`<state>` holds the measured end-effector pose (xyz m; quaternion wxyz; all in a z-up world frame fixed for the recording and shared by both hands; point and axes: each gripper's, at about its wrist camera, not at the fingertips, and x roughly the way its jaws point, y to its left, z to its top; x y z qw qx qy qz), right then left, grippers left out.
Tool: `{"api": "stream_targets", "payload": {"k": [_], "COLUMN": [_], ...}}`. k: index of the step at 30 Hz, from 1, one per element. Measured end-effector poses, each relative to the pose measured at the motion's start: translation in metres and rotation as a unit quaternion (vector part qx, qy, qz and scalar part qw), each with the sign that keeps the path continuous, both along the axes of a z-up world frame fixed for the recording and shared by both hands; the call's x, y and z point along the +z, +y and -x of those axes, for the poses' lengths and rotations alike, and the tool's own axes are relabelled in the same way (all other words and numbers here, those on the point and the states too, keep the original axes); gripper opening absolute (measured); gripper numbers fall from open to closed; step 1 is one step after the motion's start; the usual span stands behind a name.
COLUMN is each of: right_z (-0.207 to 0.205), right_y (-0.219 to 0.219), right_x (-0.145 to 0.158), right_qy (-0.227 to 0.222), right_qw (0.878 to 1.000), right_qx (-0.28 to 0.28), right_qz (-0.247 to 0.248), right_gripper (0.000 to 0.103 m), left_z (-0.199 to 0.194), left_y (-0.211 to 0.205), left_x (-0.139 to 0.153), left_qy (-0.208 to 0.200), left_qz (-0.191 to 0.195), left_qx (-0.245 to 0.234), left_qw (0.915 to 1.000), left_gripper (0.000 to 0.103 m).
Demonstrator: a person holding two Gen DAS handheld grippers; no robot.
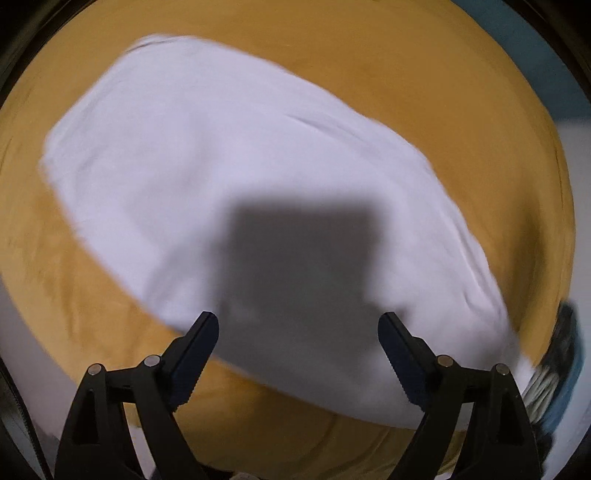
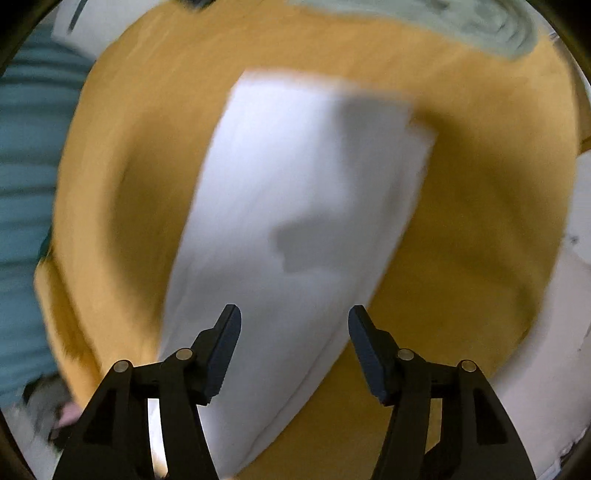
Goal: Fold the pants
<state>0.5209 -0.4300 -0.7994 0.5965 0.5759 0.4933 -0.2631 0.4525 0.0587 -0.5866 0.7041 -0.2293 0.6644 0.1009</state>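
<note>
The white pants (image 1: 229, 177) lie flat as a long folded strip on a mustard-yellow cloth (image 1: 424, 74). My left gripper (image 1: 299, 325) is open and empty, hovering above the strip's near edge, its shadow on the fabric. In the right wrist view the pants (image 2: 295, 206) run away from me as a long strip on the yellow cloth (image 2: 480, 221). My right gripper (image 2: 294, 317) is open and empty above the strip's near end. Both views are motion-blurred.
A teal ribbed fabric (image 2: 26, 166) lies at the left. A pale green folded cloth (image 2: 461, 26) sits at the far right corner. White surface (image 2: 546, 350) borders the yellow cloth. A dark and teal object (image 1: 561, 369) shows at the right edge.
</note>
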Motion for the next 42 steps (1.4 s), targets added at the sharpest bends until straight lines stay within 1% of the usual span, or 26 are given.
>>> {"api": "stream_targets", "payload": {"k": [2, 5, 7, 10, 12, 15, 16, 17, 19, 20, 21, 23, 24, 26, 28, 29, 30, 31, 32, 34, 35, 36, 39, 40, 41, 42], "right_z": [-0.022, -0.057, -0.064, -0.069, -0.065, -0.058, -0.048, -0.048, -0.041, -0.036, -0.037, -0.032, -0.031, -0.032, -0.025, -0.026, -0.030, -0.035, -0.038, -0.045, -0.052, -0.059, -0.097, -0.112, -0.137, -0.180], "right_y": [0.036, 0.100, 0.139, 0.183, 0.196, 0.209, 0.205, 0.203, 0.205, 0.203, 0.200, 0.204, 0.202, 0.206, 0.211, 0.215, 0.217, 0.218, 0.218, 0.216, 0.218, 0.222, 0.242, 0.248, 0.255, 0.267], "right_x": [-0.001, -0.011, -0.022, -0.039, -0.046, -0.058, -0.061, -0.064, -0.071, -0.069, -0.065, -0.050, -0.036, -0.023, -0.036, -0.048, -0.062, -0.069, -0.067, -0.048, -0.033, -0.019, 0.025, 0.035, 0.042, 0.045], "right_qy": [-0.002, -0.009, -0.009, 0.013, 0.035, 0.028, 0.026, 0.025, 0.031, 0.031, 0.024, 0.013, -0.002, 0.004, 0.039, 0.058, 0.084, 0.106, 0.109, 0.104, 0.104, 0.097, 0.047, 0.029, 0.002, -0.016], "right_qw": [0.999, 0.990, 0.985, 0.982, 0.983, 0.984, 0.985, 0.987, 0.989, 0.991, 0.992, 0.993, 0.993, 0.990, 0.985, 0.981, 0.973, 0.965, 0.961, 0.954, 0.946, 0.939, 0.910, 0.902, 0.894, 0.890], "right_qx": [0.049, 0.122, 0.140, 0.142, 0.117, 0.084, 0.079, 0.077, 0.063, 0.053, 0.049, 0.062, 0.075, 0.117, 0.150, 0.163, 0.190, 0.207, 0.217, 0.252, 0.283, 0.311, 0.400, 0.418, 0.437, 0.445], "right_qz": [-0.023, -0.073, -0.096, -0.122, -0.138, -0.155, -0.149, -0.139, -0.128, -0.121, -0.116, -0.103, -0.094, -0.077, -0.076, -0.084, -0.102, -0.120, -0.133, -0.129, -0.116, -0.108, -0.099, -0.102, -0.102, -0.103], "right_gripper": [0.063, 0.063, 0.063, 0.063, 0.063, 0.063, 0.063, 0.061, 0.044, 0.023, 0.008, 0.003, 0.003, 0.003, 0.003, 0.005, 0.013, 0.017, 0.020, 0.033, 0.043, 0.048, 0.048, 0.048, 0.048, 0.048], "left_z": [0.012, 0.023, 0.025, 0.023, 0.022, 0.019, 0.017, 0.016, 0.008, 0.005, 0.005, 0.012, 0.015, 0.020, 0.023, 0.021, 0.021, 0.020, 0.021, 0.029, 0.029, 0.033, 0.030, 0.023, 0.011, 0.000], "left_y": [0.036, 0.088, 0.115, 0.137, 0.145, 0.144, 0.143, 0.140, 0.130, 0.123, 0.117, 0.114, 0.113, 0.113, 0.122, 0.125, 0.126, 0.125, 0.128, 0.135, 0.143, 0.138, 0.120, 0.110, 0.101, 0.092], "left_x": [0.006, 0.005, -0.001, -0.025, -0.042, -0.062, -0.063, -0.065, -0.063, -0.058, -0.053, -0.042, -0.038, -0.046, -0.068, -0.069, -0.069, -0.066, -0.062, -0.045, -0.038, -0.029, -0.013, -0.009, -0.008, -0.013], "left_qy": [-0.001, 0.000, 0.003, 0.027, 0.038, 0.031, 0.024, 0.016, 0.001, -0.009, -0.016, -0.028, -0.034, -0.021, 0.010, 0.014, 0.016, 0.017, 0.017, 0.022, 0.019, 0.016, -0.001, -0.008, -0.012, -0.013], "left_qz": [0.012, 0.017, 0.010, 0.011, 0.032, 0.058, 0.056, 0.050, 0.029, 0.009, -0.006, -0.020, -0.022, -0.031, -0.018, -0.013, -0.010, -0.007, -0.005, 0.003, 0.005, 0.001, -0.013, -0.019, -0.027, -0.033], "left_qx": [0.059, 0.133, 0.169, 0.189, 0.203, 0.217, 0.217, 0.216, 0.194, 0.180, 0.172, 0.165, 0.165, 0.156, 0.164, 0.168, 0.169, 0.168, 0.164, 0.159, 0.158, 0.151, 0.112, 0.097, 0.086, 0.068], "left_qw": [0.9982, 0.9909, 0.9856, 0.9815, 0.9780, 0.9740, 0.9742, 0.9751, 0.9805, 0.9836, 0.9850, 0.9856, 0.9855, 0.9870, 0.9862, 0.9857, 0.9854, 0.9857, 0.9863, 0.9870, 0.9872, 0.9884, 0.9936, 0.9951, 0.9959, 0.9971], "left_gripper": [0.088, 0.088, 0.088, 0.088, 0.088, 0.088, 0.081, 0.064, 0.047, 0.038, 0.034, 0.026, 0.026, 0.027, 0.031, 0.034, 0.036, 0.039, 0.041, 0.041, 0.043, 0.044, 0.054, 0.060, 0.061, 0.061]}}
